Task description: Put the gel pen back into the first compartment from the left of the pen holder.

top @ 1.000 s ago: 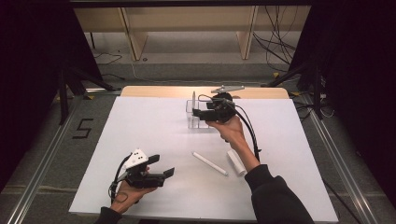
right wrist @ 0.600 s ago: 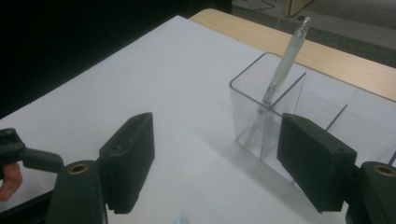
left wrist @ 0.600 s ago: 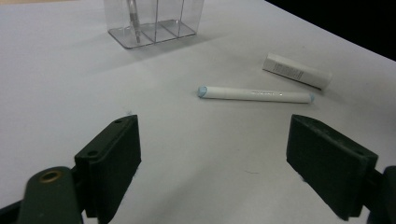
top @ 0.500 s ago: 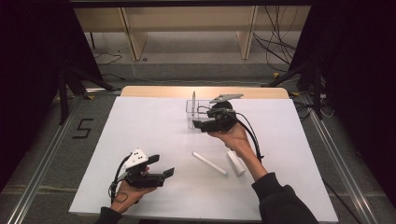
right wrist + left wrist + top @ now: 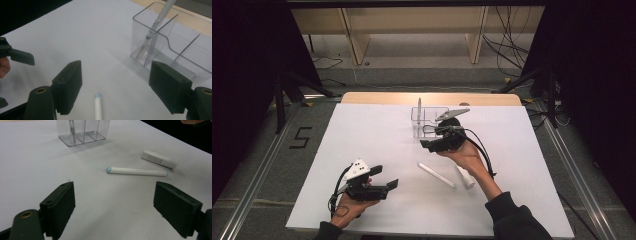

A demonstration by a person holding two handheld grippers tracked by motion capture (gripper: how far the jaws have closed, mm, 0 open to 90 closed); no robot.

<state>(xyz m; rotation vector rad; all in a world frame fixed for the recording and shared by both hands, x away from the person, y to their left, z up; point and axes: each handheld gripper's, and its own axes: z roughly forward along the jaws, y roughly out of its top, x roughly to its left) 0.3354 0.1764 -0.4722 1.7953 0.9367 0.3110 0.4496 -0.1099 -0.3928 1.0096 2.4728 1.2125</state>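
A clear divided organizer (image 5: pixel 428 121) stands at the far middle of the white table (image 5: pixel 362 135), with one slim pen (image 5: pixel 419 106) leaning upright in its left compartment. A white pen (image 5: pixel 437 175) and a short white tube (image 5: pixel 465 177) lie flat nearer the front. My right gripper (image 5: pixel 428 145) hovers between the organizer and the white pen, open and empty. In the right gripper view (image 5: pixel 116 75) the pen's blue-tipped end (image 5: pixel 98 106) lies below the jaws and the organizer (image 5: pixel 172 50) is ahead at the right. My left gripper (image 5: pixel 385 177) rests open near the front left; in its own view (image 5: pixel 115 192) it faces the white pen (image 5: pixel 136 171).
The white tube (image 5: pixel 159 159) lies just beyond the pen in the left gripper view, and the organizer (image 5: pixel 83 131) stands farther back. A wooden strip (image 5: pixel 382 97) borders the table's far edge. Cables and dark stands surround the table on the floor.
My right gripper has drawn back from above the organizer toward the near side and sunk a little. The left gripper has stayed put.
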